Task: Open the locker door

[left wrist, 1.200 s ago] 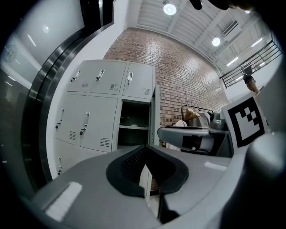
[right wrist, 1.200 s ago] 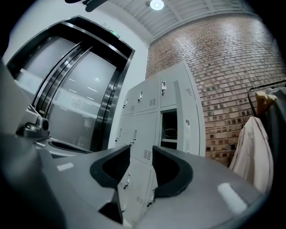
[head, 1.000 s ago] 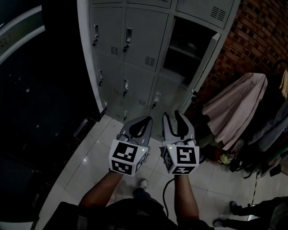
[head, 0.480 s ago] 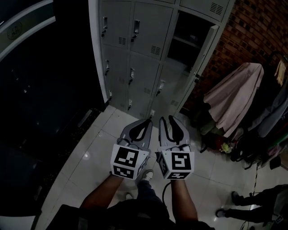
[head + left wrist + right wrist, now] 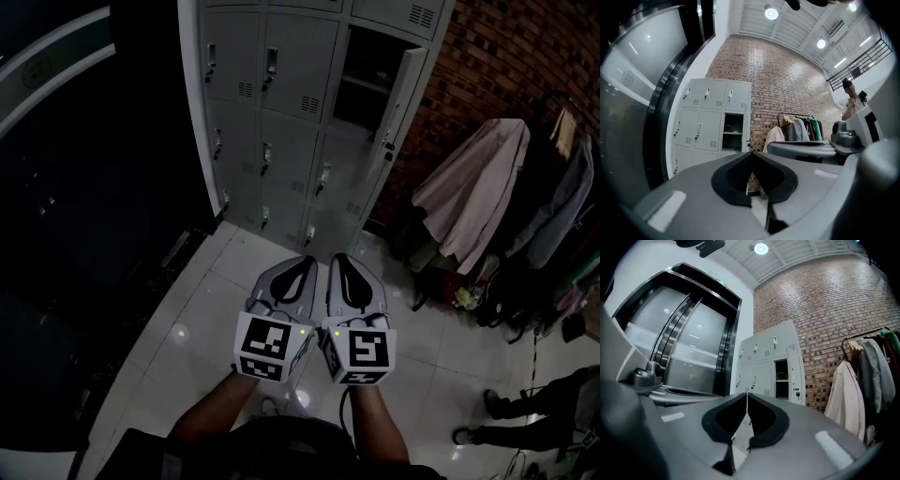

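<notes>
A grey locker bank (image 5: 281, 112) stands ahead against a brick wall. Its upper right door (image 5: 398, 112) is swung open on a dark compartment (image 5: 366, 80); the other doors are closed. My left gripper (image 5: 309, 260) and right gripper (image 5: 335, 258) hang side by side over the tiled floor, well short of the lockers. The left gripper (image 5: 751, 153) is shut and empty. The right gripper (image 5: 746, 393) has its jaws closing until the tips meet, with nothing between them. The open compartment (image 5: 782, 380) shows beyond them.
Coats (image 5: 469, 187) hang on a rack to the right of the lockers, with bags on the floor below. Dark glass panels (image 5: 84, 187) run along the left. Another person's shoe (image 5: 497, 403) is at the bottom right. A person (image 5: 851, 96) stands far to the right.
The right gripper's jaws have come together from about half open. Both grippers have drawn closer to each other and lower in view. The lockers appear farther away.
</notes>
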Available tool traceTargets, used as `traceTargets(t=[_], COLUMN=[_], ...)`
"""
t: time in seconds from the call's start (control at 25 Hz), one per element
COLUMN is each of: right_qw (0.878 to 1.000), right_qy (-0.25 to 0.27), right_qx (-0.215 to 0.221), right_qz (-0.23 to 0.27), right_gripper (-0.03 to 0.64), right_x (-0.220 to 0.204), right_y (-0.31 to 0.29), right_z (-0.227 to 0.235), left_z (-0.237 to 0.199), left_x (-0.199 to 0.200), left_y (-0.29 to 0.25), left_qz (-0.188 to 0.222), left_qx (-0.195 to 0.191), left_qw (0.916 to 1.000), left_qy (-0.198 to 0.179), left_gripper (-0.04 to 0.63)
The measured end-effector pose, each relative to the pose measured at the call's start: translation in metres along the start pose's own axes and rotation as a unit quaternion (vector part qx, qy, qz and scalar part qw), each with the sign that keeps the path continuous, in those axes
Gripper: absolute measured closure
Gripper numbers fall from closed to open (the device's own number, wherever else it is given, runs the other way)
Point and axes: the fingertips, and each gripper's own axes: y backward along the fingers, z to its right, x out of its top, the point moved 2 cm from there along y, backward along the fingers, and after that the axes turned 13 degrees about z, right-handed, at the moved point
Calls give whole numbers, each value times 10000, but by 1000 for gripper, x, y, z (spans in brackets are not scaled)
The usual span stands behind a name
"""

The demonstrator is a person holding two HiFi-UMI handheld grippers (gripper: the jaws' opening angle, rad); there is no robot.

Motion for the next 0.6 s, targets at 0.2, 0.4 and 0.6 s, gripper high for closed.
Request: traceTargets(t=[0.2,0.4,0.6], right_qw=[9999,9998,9997], right_qy=[-21,0,-18], right_qx=[86,201,244], right_qz=[55,8,16], right_gripper=[617,617,617], right_x=[13,22,28], right_y=[29,61,87], right_z=[9,20,31], left_z=[29,65,93], left_x=[5,7,4], left_y=[9,22,33], left_qz=[52,52,-8], left_qx=[82,131,180], left_qw=[9999,9999,9998], left_qy=[-47,-56,-94], left_gripper=[591,591,591])
